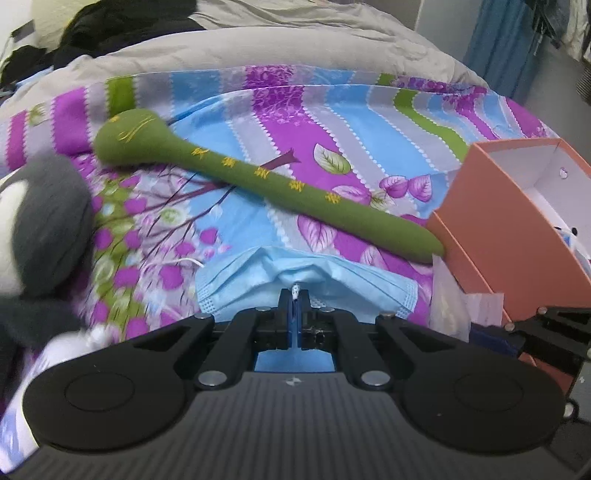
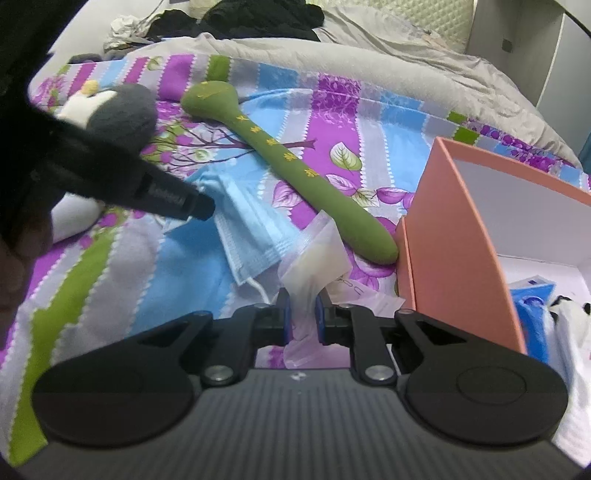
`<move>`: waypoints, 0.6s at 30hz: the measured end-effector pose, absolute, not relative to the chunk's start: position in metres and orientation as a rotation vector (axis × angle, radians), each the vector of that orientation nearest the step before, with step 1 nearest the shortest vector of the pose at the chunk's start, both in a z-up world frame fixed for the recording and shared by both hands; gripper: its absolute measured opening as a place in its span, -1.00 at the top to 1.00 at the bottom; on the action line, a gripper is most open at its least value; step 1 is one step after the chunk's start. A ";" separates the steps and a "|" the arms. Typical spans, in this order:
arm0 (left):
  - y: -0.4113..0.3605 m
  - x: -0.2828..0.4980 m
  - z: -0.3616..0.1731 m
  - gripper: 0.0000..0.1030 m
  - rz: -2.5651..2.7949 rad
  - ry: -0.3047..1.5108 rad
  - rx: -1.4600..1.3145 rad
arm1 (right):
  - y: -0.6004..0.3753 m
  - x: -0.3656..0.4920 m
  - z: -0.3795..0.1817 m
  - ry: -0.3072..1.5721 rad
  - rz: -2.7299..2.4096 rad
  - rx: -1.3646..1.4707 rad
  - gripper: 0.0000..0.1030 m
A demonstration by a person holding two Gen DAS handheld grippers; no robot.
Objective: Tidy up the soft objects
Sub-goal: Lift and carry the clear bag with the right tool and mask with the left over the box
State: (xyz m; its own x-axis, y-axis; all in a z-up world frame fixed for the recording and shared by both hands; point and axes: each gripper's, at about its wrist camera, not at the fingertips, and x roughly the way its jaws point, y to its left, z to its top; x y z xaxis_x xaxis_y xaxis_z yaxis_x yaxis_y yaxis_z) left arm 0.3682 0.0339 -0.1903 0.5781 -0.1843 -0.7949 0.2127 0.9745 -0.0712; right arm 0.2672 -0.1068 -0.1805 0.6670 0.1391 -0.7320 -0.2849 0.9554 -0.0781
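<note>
A blue face mask [image 1: 306, 280] lies on the patterned bedsheet; my left gripper [image 1: 295, 295] is shut on its near edge. In the right wrist view the mask [image 2: 251, 229] lies left of centre, with the left gripper [image 2: 201, 208] on it. My right gripper [image 2: 303, 306] is shut on a clear plastic wrapper [image 2: 317, 258] beside the mask. A long green plush [image 1: 258, 173] [image 2: 295, 166] lies diagonally, its tail end touching an orange box [image 1: 491, 229] [image 2: 450, 236]. A grey and white plush [image 1: 40, 229] [image 2: 118, 107] sits at the left.
The orange box is open, with blue and white soft items [image 2: 546, 325] inside. A grey duvet [image 1: 295, 48] and dark clothes [image 2: 240, 18] lie at the far side of the bed. A blue curtain [image 1: 506, 40] hangs at the far right.
</note>
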 end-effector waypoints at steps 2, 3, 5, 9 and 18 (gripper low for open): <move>0.037 0.353 -0.186 0.94 -0.219 0.929 0.008 | -0.107 0.258 -0.175 0.802 0.244 -0.195 0.67; 0.039 0.344 -0.184 0.94 -0.212 0.931 -0.007 | -0.108 0.253 -0.172 0.801 0.247 -0.191 0.67; 0.041 0.330 -0.181 0.94 -0.201 0.934 -0.025 | -0.110 0.242 -0.167 0.799 0.253 -0.185 0.67; 0.046 0.302 -0.174 0.94 -0.174 0.931 -0.071 | -0.111 0.222 -0.157 0.790 0.271 -0.180 0.67; 0.059 0.237 -0.161 0.94 -0.111 0.920 -0.164 | -0.114 0.175 -0.131 0.751 0.301 -0.171 0.67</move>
State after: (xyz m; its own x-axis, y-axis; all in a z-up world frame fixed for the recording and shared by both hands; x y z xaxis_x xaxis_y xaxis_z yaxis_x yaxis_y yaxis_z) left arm 0.2366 0.0589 -0.1609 0.6016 -0.1655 -0.7815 0.0252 0.9818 -0.1885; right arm 0.1749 -0.1145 -0.1313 0.6910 0.2073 -0.6925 -0.3284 0.9434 -0.0453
